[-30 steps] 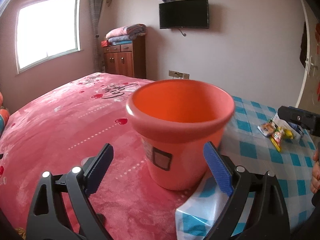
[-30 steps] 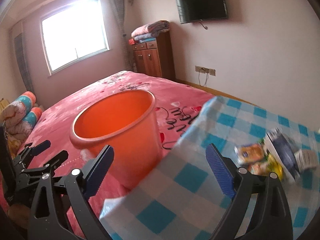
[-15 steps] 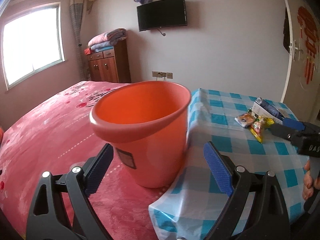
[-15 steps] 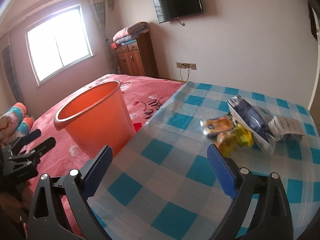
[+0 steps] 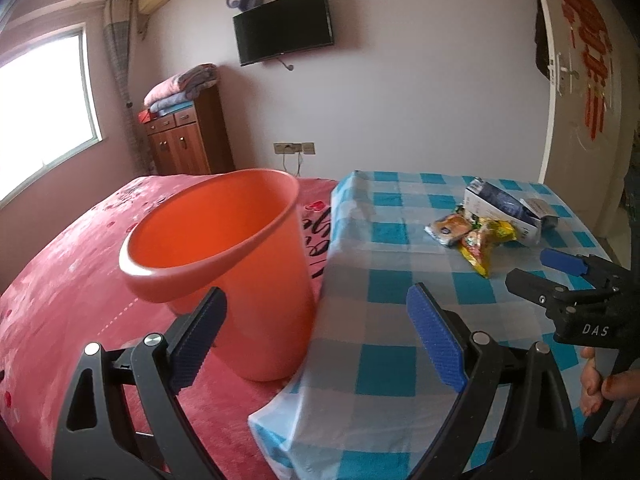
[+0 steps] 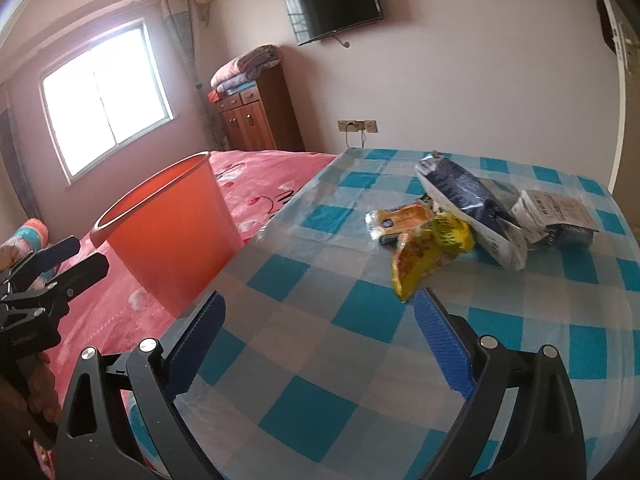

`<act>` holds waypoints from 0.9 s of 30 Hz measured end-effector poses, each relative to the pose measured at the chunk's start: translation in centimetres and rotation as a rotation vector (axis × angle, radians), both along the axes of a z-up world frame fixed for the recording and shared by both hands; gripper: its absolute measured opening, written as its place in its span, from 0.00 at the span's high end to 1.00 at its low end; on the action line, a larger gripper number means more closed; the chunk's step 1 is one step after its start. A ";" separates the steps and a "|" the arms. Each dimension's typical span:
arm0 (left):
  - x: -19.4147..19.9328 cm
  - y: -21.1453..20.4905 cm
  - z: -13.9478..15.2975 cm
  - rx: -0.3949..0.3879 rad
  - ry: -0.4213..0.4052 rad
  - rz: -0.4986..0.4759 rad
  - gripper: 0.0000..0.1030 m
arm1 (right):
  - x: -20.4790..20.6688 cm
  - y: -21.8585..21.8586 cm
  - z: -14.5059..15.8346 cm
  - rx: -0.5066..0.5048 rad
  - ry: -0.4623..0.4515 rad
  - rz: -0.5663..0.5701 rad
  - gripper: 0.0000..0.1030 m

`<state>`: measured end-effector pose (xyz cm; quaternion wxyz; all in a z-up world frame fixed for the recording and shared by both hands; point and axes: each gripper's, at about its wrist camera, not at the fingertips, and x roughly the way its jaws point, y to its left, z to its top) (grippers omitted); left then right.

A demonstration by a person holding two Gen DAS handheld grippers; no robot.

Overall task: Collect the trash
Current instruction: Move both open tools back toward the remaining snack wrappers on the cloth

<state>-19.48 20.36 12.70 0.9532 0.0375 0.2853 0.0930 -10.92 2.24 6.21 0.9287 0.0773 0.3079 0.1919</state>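
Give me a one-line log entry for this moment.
left gripper: open, empty | right gripper: open, empty | wrappers: on checked table | orange bin: on bed

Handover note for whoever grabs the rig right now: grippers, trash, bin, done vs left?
Left gripper: open, empty, pointed at the gap between bin and table.
Right gripper: open, empty, over the near part of the table, short of the trash.
Bin: orange, upright on the red bedspread, against the table's left edge. No trash visible inside.
Trash, clustered at the table's far right: yellow wrapper nearest, orange packet, dark blue bag, white packet.
Done: nothing collected.
Left: pick up all four pieces and drop them in the bin; yellow wrapper looks like the easiest first grab.
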 end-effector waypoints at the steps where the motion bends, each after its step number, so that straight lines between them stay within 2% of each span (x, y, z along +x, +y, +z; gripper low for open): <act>1: 0.2 -0.4 0.0 0.003 0.003 -0.006 0.11 | 0.0 -0.4 -0.1 0.006 0.001 -0.006 0.09; 14: 3.6 -5.7 -0.7 0.038 0.047 -0.107 0.11 | 0.6 -6.5 -1.2 0.081 0.024 -0.112 0.09; 27: 9.6 -11.8 -4.2 0.085 0.119 -0.267 0.11 | 2.3 -13.7 -3.1 0.165 0.069 -0.240 0.09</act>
